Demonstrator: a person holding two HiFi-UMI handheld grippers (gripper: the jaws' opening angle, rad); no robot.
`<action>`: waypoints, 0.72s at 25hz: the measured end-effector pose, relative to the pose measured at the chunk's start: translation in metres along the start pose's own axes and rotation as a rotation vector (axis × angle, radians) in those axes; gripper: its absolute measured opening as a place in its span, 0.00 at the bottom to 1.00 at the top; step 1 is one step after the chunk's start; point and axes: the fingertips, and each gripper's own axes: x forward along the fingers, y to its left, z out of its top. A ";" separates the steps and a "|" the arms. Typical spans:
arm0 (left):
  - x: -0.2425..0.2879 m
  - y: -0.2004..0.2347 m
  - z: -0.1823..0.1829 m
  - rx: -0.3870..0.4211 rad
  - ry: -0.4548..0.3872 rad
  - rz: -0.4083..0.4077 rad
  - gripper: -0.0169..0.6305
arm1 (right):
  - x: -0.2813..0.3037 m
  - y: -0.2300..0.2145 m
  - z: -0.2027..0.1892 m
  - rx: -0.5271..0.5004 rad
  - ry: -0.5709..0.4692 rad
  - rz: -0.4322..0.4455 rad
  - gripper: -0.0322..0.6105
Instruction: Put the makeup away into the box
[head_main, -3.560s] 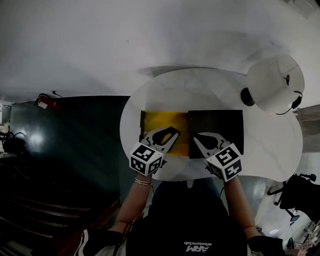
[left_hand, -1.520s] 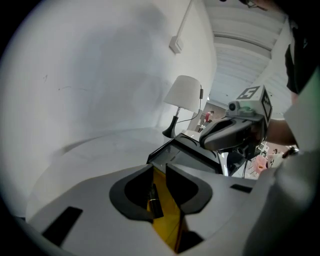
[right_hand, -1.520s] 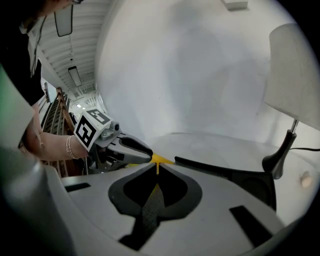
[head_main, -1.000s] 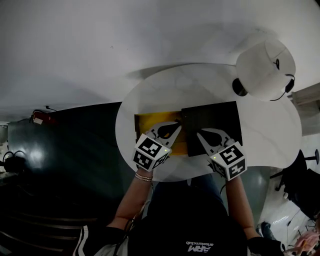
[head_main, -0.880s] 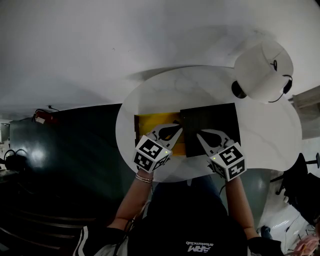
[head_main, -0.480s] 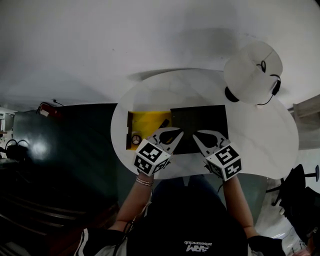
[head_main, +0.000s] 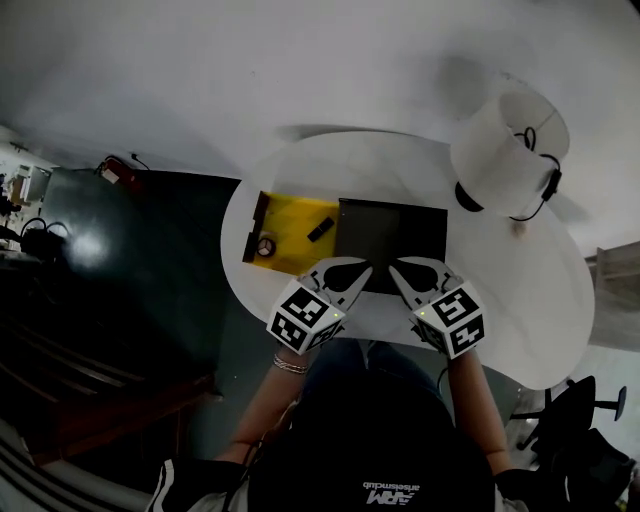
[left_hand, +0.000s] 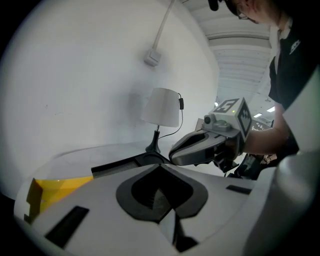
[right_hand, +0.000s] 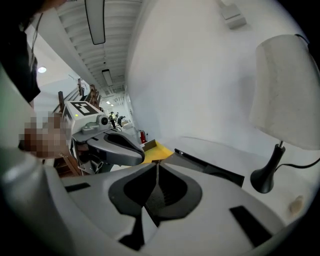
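— White round table (head_main: 400, 170), bare wall behind it. Start at the fingers: what do they hold?

— Nothing. The left gripper (head_main: 362, 268) has its fingers pressed together, and so has the right gripper (head_main: 397, 266). No makeup sits between either pair.

— What changed just now?

— A second ago both tips reached over the containers. Now they have drawn back to the table's near edge, side by side, and end at the near rim of the black tray (head_main: 392, 230).

— And the makeup?

— It is in the yellow box (head_main: 290, 215) by the table's left edge. A small round piece (head_main: 265, 247) lies at the box's near left corner and a dark stick (head_main: 320, 230) near its right side.

— The tray?

— It touches the box's right side, and nothing shows on it. I cannot tell whether it is a lid.

— So where does the task stand?

— Probably finished, unless the box needs closing. A lamp (head_main: 505, 140) stands at the far right edge, well clear of both.
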 end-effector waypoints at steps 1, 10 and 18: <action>-0.001 -0.005 -0.001 -0.001 -0.002 0.006 0.05 | -0.002 0.001 -0.001 -0.006 0.000 0.010 0.10; -0.006 -0.040 -0.001 0.031 -0.011 0.006 0.05 | -0.022 0.008 -0.009 0.007 -0.029 0.024 0.10; -0.008 -0.071 -0.004 0.062 -0.013 -0.073 0.05 | -0.048 0.016 -0.021 0.056 -0.065 -0.056 0.10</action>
